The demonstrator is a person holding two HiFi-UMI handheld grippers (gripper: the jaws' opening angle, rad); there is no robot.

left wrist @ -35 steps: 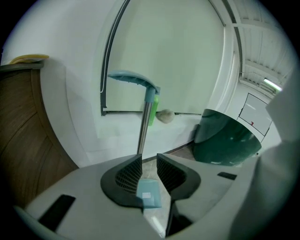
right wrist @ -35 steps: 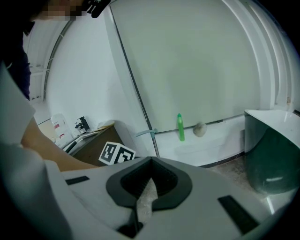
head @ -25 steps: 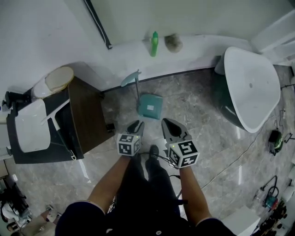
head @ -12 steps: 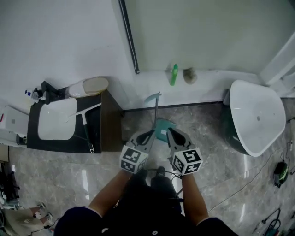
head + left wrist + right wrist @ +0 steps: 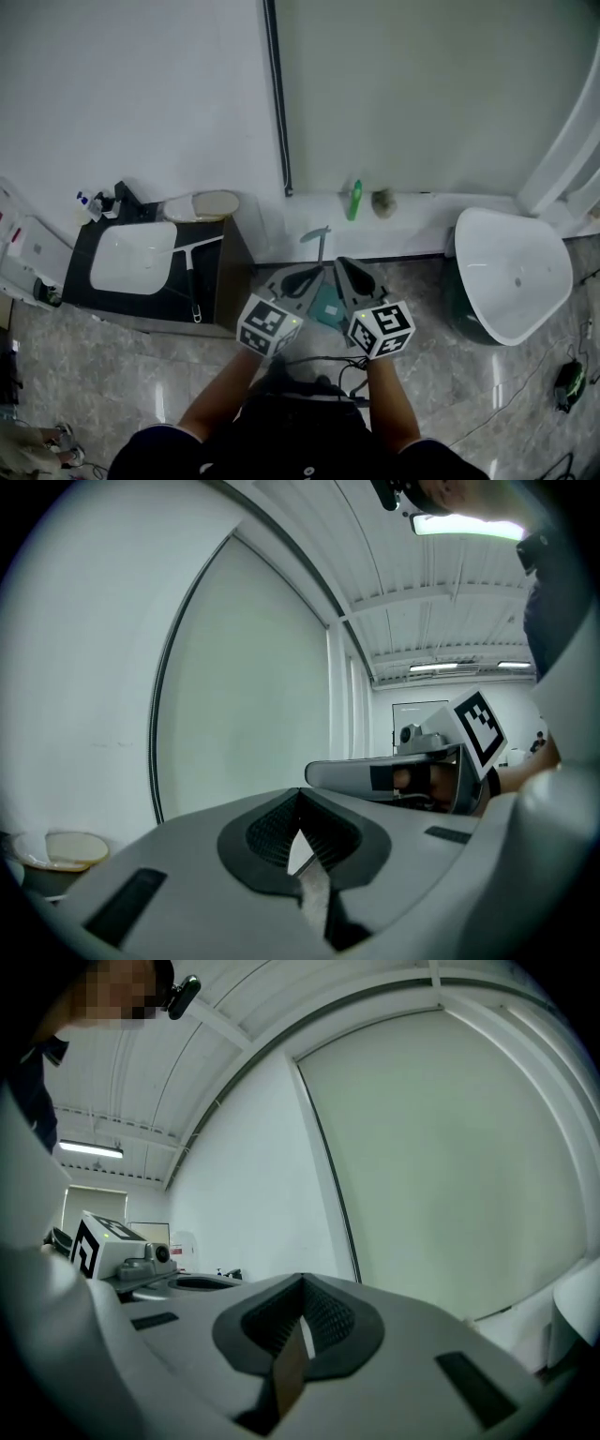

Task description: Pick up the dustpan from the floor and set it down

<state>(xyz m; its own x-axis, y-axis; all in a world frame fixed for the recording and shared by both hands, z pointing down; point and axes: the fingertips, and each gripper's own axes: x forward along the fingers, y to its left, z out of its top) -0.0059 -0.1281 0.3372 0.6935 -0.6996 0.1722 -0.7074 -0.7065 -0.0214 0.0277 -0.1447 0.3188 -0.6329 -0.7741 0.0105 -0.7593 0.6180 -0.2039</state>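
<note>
Both tools carry cubes printed with black-and-white square markers. That is the only print I can make out. Left tool: grey moulded plastic, ribbed black pads, jaws pressed together with nothing between them, only a thin slit showing pale wall. Right tool: same build, jaws likewise together and empty. The two are held side by side, tips aimed at the wall. Dustpan: teal plastic, a boxy pan on a thin upright grey handle. It seems to stand on the floor just beyond the tool tips, partly hidden between them and gripped by neither. Floor: glossy grey marble-look tile. Green bottle on the white ledge by the wall. White sink basin at left, set in a dark cabinet. White tub with a dark green shell at right.
</note>
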